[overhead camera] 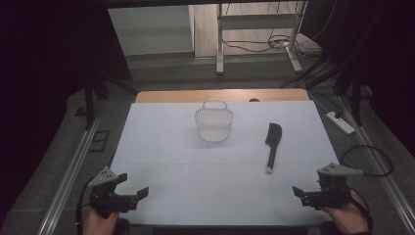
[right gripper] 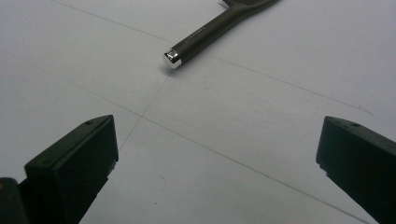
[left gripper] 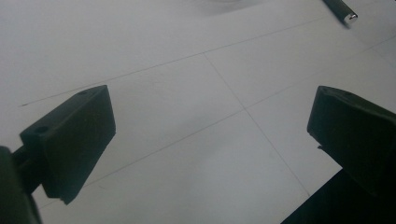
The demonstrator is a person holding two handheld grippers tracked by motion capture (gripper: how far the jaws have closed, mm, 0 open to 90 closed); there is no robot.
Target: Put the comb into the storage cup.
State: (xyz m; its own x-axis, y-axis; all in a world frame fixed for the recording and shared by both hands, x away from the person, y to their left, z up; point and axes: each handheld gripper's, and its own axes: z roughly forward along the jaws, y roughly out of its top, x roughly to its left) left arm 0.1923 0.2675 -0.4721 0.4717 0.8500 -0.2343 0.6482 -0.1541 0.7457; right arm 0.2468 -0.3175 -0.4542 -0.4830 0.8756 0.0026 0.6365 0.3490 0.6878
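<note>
Black spatula (overhead camera: 272,145) lies right of the basket (overhead camera: 214,124), long axis front-to-back, handle end toward right gripper (overhead camera: 307,192), nearer than left gripper (overhead camera: 133,185). Both spread wide, empty.

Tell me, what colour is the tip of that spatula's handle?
Shiny silver, capping the dark spatula handle; the right gripper view shows it best.

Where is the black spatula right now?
In the high view, the black spatula lies flat on the white table, right of the small wire basket, its handle end pointing toward the right gripper.
</note>
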